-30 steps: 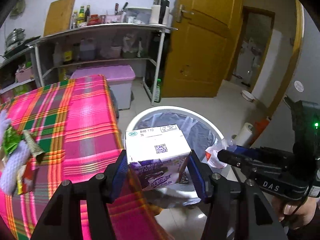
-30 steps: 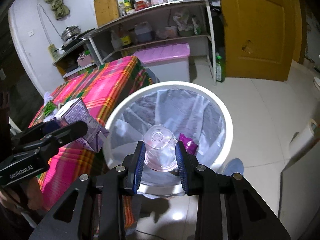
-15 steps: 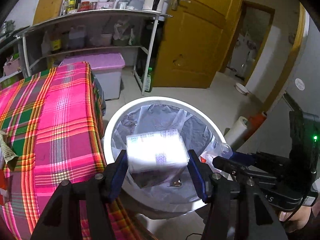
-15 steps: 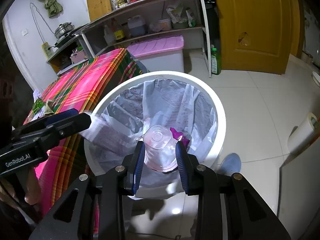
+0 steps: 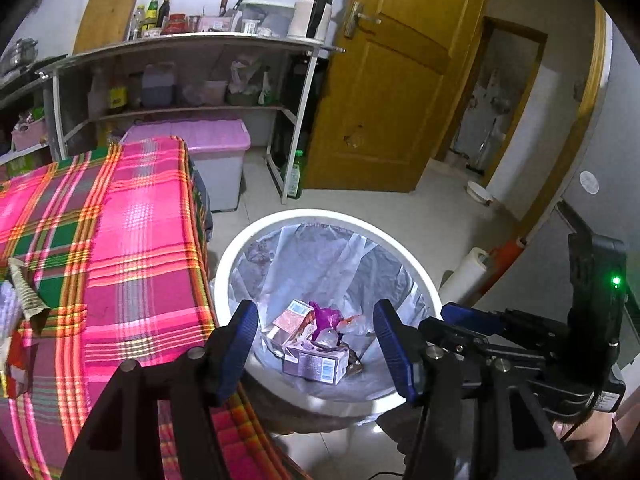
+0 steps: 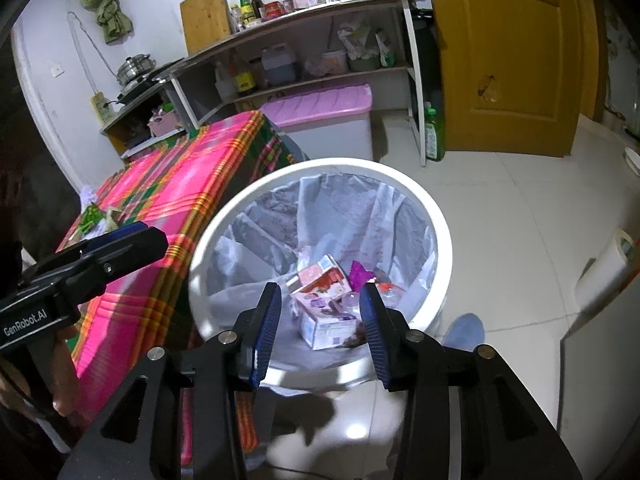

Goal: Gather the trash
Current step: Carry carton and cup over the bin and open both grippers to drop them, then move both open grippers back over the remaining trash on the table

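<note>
A white trash bin (image 5: 240,248) with a clear liner stands on the floor beside the table; it also shows in the right wrist view (image 6: 440,224). Inside lie a purple milk carton (image 5: 316,364), also in the right wrist view (image 6: 328,324), a pink carton (image 5: 290,316), a purple wrapper (image 5: 326,316) and a clear plastic cup (image 6: 352,300). My left gripper (image 5: 316,350) is open and empty above the bin. My right gripper (image 6: 320,328) is open and empty above the bin too. More trash (image 5: 24,300) lies on the table's left side.
The table with a pink plaid cloth (image 5: 120,248) is left of the bin. A shelf unit (image 5: 180,80), a pink-lidded box (image 5: 208,140) and a yellow door (image 5: 380,100) stand behind. A paper roll (image 5: 464,276) stands right of the bin.
Both grippers moved over the bin and opened. The milk carton dropped from the left gripper and the plastic cup from the right; both now lie in the bin.
</note>
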`<state>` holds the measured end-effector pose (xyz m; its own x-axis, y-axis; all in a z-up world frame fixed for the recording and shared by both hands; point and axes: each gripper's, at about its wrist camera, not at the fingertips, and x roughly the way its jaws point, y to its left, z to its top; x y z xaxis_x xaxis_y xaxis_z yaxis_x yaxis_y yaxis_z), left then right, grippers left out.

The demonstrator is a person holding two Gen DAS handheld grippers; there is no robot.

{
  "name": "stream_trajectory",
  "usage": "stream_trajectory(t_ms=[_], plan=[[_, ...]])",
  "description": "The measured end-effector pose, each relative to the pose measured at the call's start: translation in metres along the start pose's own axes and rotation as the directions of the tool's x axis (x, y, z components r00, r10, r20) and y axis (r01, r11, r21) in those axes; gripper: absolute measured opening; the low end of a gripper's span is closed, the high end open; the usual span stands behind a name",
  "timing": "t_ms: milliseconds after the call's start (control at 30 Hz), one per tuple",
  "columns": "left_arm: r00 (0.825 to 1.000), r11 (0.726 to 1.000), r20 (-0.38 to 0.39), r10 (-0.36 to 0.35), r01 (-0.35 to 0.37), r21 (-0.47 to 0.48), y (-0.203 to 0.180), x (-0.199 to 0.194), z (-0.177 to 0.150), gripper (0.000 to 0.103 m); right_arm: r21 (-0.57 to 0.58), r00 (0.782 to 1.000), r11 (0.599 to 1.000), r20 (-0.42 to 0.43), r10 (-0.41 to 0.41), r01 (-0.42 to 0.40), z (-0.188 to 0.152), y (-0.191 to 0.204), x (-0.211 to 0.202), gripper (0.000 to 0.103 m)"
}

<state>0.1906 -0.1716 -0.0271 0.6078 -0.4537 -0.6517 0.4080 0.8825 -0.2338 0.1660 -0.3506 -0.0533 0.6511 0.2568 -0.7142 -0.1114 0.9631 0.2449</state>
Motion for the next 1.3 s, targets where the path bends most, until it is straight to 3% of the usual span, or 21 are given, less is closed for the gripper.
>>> stream_trajectory(t_ms=[300,733,1300], plan=[[0.996,0.998,0.058,0.068,-0.069,0.008,0.001,-0.047,-0.013,0.06,-0.043,0.998,0.998,0.033,0.048,-0.047,-0.004,0.033,-0.023,0.042],[0.977,0.986,0.129,0.169,-0.167,-0.026,0.019,-0.118,-0.035,0.06,-0.146,0.993,0.984,0.046,0.111,-0.103,-0.014,0.091,-0.046,0.042],[0.962,0.971,0.142,0.233,-0.222,-0.091,0.054,-0.152,-0.06,0.06,-0.227,0.984,0.958,-0.002,0.18,-0.176,-0.019,0.137,-0.035,0.042]])
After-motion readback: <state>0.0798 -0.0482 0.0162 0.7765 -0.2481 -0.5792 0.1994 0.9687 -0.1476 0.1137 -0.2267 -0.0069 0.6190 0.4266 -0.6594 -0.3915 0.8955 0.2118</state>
